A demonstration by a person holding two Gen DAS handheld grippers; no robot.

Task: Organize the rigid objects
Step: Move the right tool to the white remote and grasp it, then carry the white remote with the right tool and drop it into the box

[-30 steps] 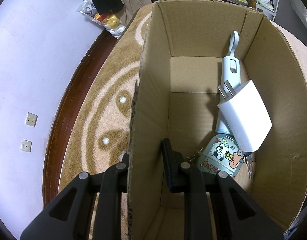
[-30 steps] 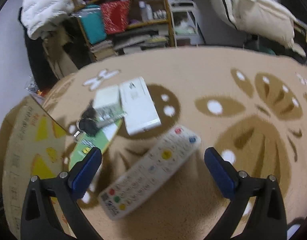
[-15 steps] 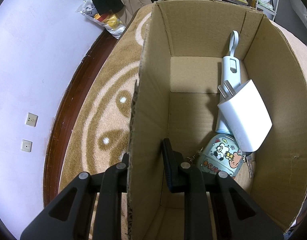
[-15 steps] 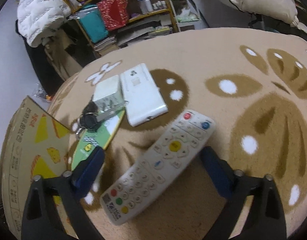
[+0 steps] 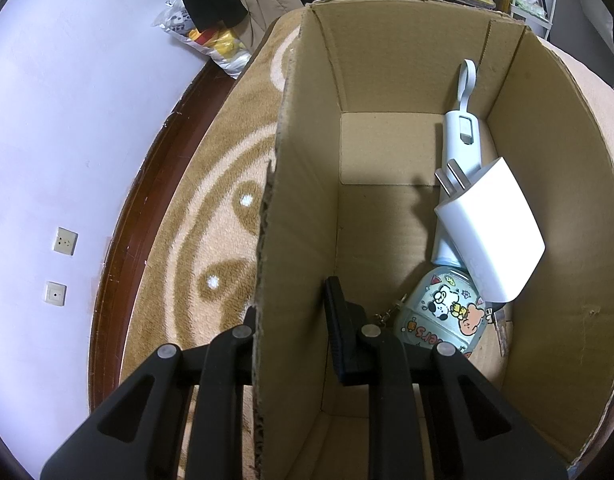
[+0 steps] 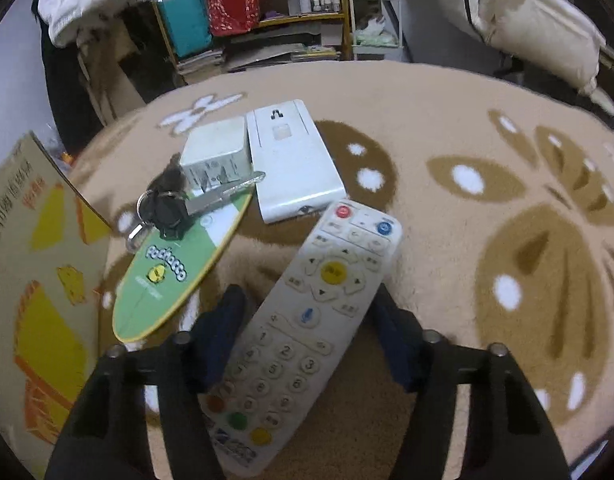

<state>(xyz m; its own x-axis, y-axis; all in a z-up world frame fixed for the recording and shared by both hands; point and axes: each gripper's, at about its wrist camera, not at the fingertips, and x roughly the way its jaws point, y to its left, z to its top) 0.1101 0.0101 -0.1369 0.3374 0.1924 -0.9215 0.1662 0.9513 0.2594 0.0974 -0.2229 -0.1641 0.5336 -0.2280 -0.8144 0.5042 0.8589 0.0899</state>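
Since the earlier frame the right gripper had dropped toward the rug and its jaws had just been closing, so that the remote now lay between them instead of ahead of them. The blue pads sat close on either side of the remote's middle, at about half their widest; whether they already pressed its edges could not be told.

The remote lay flat on the rug, its long axis running from near left to far right, so it was skewed against the line the fingers point along. The jaws crossed it near the number keys, with the red and blue buttons at the far end. That skew was probably what the grasp depended on: a squeeze across the narrow width should hold, but the far end might swing.

Beyond it to the left lay a white case, a charger, keys and a green card.

The left gripper had not moved: narrow, clamped on the wall of the box, which held a few items already.
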